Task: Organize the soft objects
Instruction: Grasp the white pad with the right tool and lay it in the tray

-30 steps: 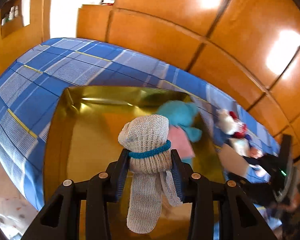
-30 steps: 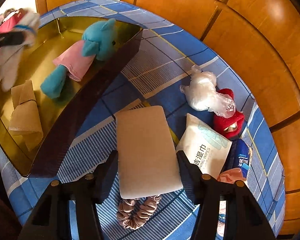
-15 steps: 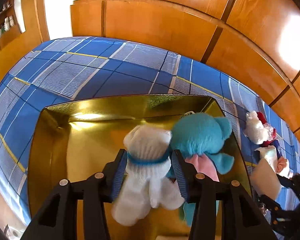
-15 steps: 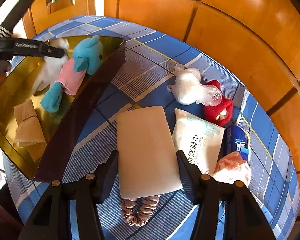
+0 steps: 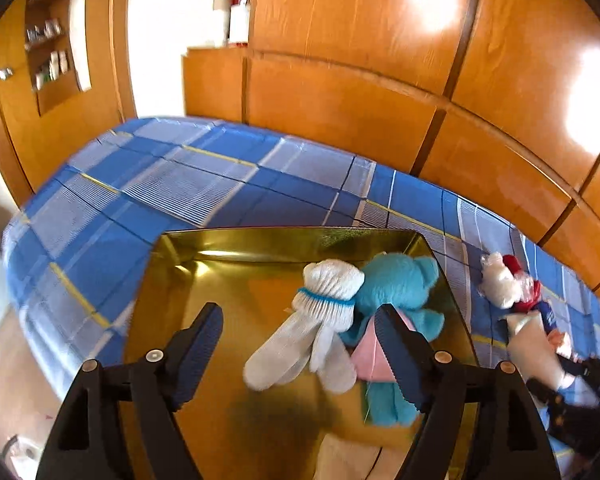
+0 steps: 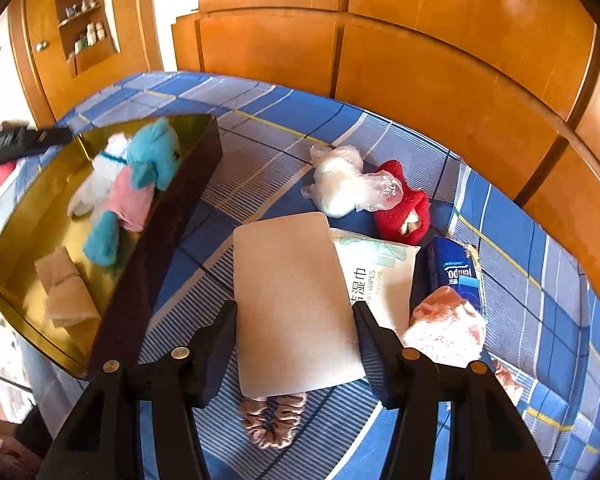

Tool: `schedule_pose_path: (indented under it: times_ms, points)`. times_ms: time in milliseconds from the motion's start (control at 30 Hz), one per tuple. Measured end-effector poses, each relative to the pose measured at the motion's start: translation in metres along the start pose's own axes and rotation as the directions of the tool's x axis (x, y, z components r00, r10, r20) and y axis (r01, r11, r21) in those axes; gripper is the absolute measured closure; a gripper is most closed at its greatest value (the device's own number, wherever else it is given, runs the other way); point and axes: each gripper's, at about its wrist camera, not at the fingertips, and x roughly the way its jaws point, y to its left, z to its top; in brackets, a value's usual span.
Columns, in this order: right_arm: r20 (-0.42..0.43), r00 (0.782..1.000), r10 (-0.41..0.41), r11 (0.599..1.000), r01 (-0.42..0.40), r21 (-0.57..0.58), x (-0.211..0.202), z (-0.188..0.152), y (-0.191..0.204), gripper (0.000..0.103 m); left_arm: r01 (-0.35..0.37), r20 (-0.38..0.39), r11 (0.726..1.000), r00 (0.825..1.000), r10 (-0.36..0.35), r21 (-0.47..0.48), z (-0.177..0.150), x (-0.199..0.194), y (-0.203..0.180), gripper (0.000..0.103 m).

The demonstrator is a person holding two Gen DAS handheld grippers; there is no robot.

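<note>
At the far left of the right wrist view stands the gold tray [image 6: 32, 248], on the blue checked cloth [image 6: 260, 120]. A folded beige cloth [image 6: 66, 296] lies at its near end. Farther in, the white sock bundle [image 5: 324, 320] lies against the turquoise plush toy [image 5: 396, 280]. The left gripper [image 5: 300, 340] hangs over the tray and its jaws are opening; the bundle sits between them, but the pads do not press on it, so I judge it is released.

To the right of the tray, the right gripper [image 6: 296, 332] is clamped on the beige foam pad [image 6: 292, 300], one finger on each long edge. The pad looks light and springy (it can bend or slip if the grip is loose), so holding it across the narrow width, near the middle, seems the safe way.

Under the pad lies a pink scrunchie [image 6: 272, 420]. Further right are a wipes pack [image 6: 380, 276], a white toy in plastic film [image 6: 344, 184], a red plush [image 6: 400, 212], a blue tissue pack [image 6: 456, 272] and a pink fluffy cloth [image 6: 444, 328]. These are soft and light; the film is probably slippery, so a grip on the body is better.
</note>
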Motion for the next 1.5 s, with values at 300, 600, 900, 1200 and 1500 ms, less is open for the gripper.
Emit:
schedule_pose_path:
  times_ms: [300,600,900,1200,1500]
  points:
    - [-0.003,0.989,0.149,0.984,-0.149,-0.095,-0.014,0.01,0.038,0.046,-0.019,0.041,1.0,0.999,0.019,-0.016,-0.052,-0.05,0.001,0.021]
    - [0.004,0.973,0.23,0.943,-0.222,-0.248,-0.023,0.028,0.098,0.046,-0.024,0.041,0.999,0.999,0.026,-0.039,-0.083,-0.073,0.0,0.021]
    - [-0.059,0.967,0.248,0.898,-0.252,-0.36,0.001,0.042,0.15,0.045,-0.032,0.042,0.998,0.999,0.034,-0.054,-0.09,-0.078,0.012,0.021]
    - [-0.123,0.968,0.219,0.892,-0.25,-0.376,0.038,0.049,0.179,0.041,-0.048,0.038,0.992,0.998,0.053,-0.118,-0.096,-0.081,0.038,0.021]
    - [-0.099,0.95,0.298,0.91,-0.314,-0.271,0.025,0.052,0.163,0.025,-0.07,0.047,0.986,0.996,0.078,-0.152,-0.099,-0.085,0.054,0.021]
